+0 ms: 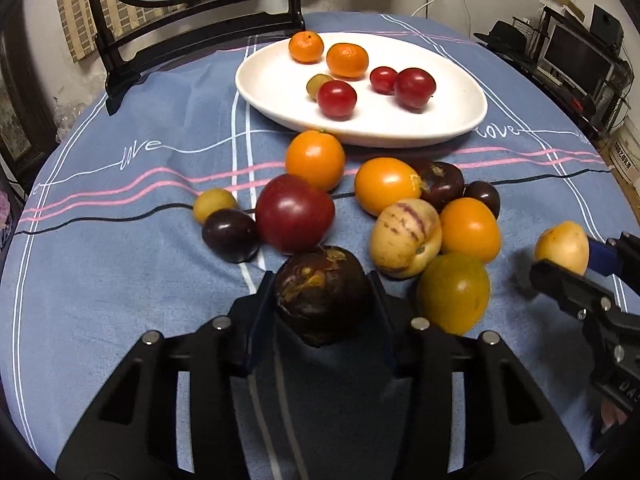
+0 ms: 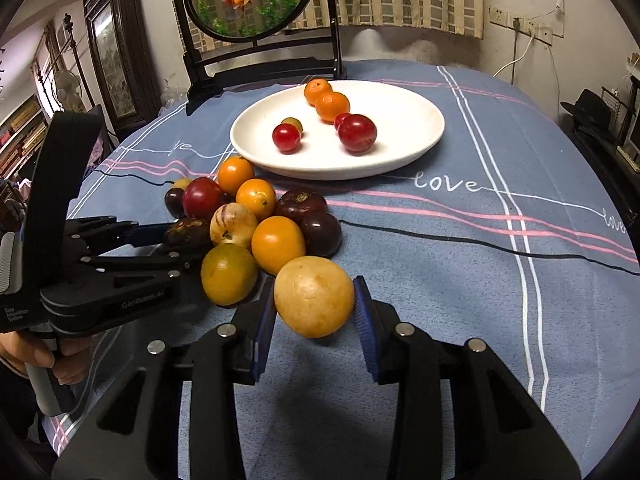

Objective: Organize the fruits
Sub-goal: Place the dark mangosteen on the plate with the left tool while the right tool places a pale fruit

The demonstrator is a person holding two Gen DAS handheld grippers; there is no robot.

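The left gripper [image 1: 322, 300] is clamping a dark brown, mottled fruit [image 1: 322, 292] between its two blue-lined pads, the fruit sitting right at the fingertips with its scarred stem end tilting up and away from the camera; it is roughly egg-shaped, its long axis running along the fingers. It is being held at the near edge of a loose heap of fruit [image 1: 384, 208] lying on the desk [image 1: 120, 280], which a blue striped cloth is covering. Just beyond it a large red fruit [image 1: 294, 212] is resting, and to its right a cream fruit with purple stripes [image 1: 404, 236] and a greenish-yellow one [image 1: 454, 292].

The right gripper [image 2: 314, 304] is gripping a pale yellow fruit [image 2: 314, 296], both ribbed blue pads pressing its sides. This fruit is a slightly flattened oval, its long axis lying across the gap from pad to pad, and it is sitting just right of the heap, near the greenish-yellow fruit [image 2: 228, 274].

Farther back a white plate [image 2: 400, 152] is holding two small oranges [image 2: 324, 100], three red fruits and one small green one, well apart from both grippers
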